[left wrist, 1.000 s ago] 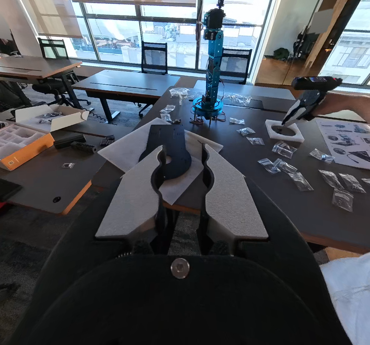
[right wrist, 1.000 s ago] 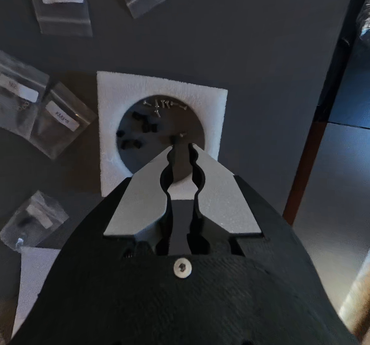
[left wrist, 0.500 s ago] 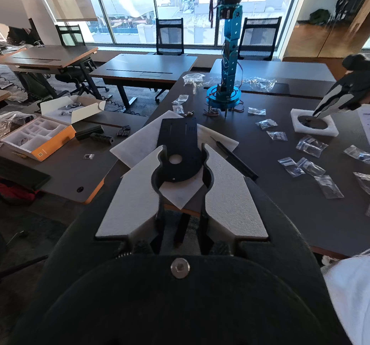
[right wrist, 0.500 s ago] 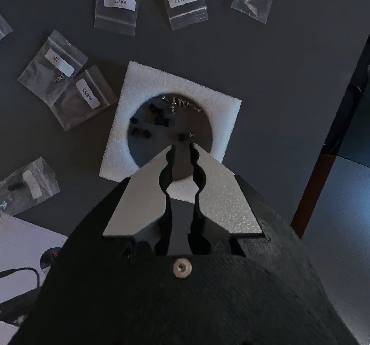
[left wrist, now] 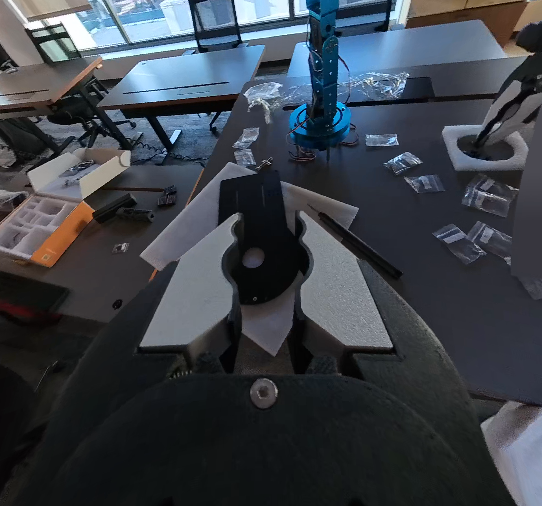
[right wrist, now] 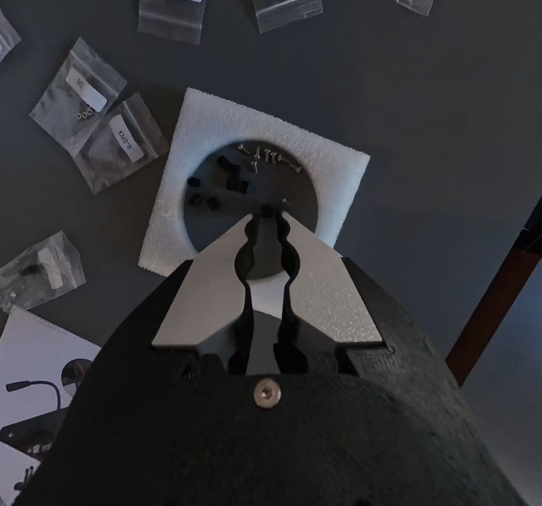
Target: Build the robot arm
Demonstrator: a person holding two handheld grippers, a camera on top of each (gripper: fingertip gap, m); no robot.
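My left gripper [left wrist: 268, 219] is open and empty, and hovers over a black flat plate [left wrist: 252, 198] that lies on a white foam sheet [left wrist: 190, 222]. My right gripper [right wrist: 267, 214] is open, its tips down inside the round hole of a white foam square [right wrist: 264, 128]. A small black spacer [right wrist: 266, 211] lies between the tips. More black spacers [right wrist: 231, 182] and several silver screws [right wrist: 269, 157] lie in the hole. The right gripper [left wrist: 484, 139] and the foam square [left wrist: 457, 160] also show in the left wrist view.
A blue robot arm [left wrist: 321, 122] stands on the dark table behind the plate. A black screwdriver [left wrist: 357, 242] lies right of the foam sheet. Small clear bags [right wrist: 170, 1] are scattered around. A printed sheet [right wrist: 35, 354] lies at the left. An orange-and-white parts box [left wrist: 38, 233] sits on a side desk. My right fingertips sit around 50 cm from my left ones. Measured from the fingertips, the white foam square [right wrist: 264, 128] is 5 cm or so from the right gripper and 45 cm from the left. Look for it in the left wrist view [left wrist: 455, 148] too.
The left gripper has moved in and tilted down over the black plate. The right gripper has shifted over the foam square's hole, so its tips now flank a black spacer.
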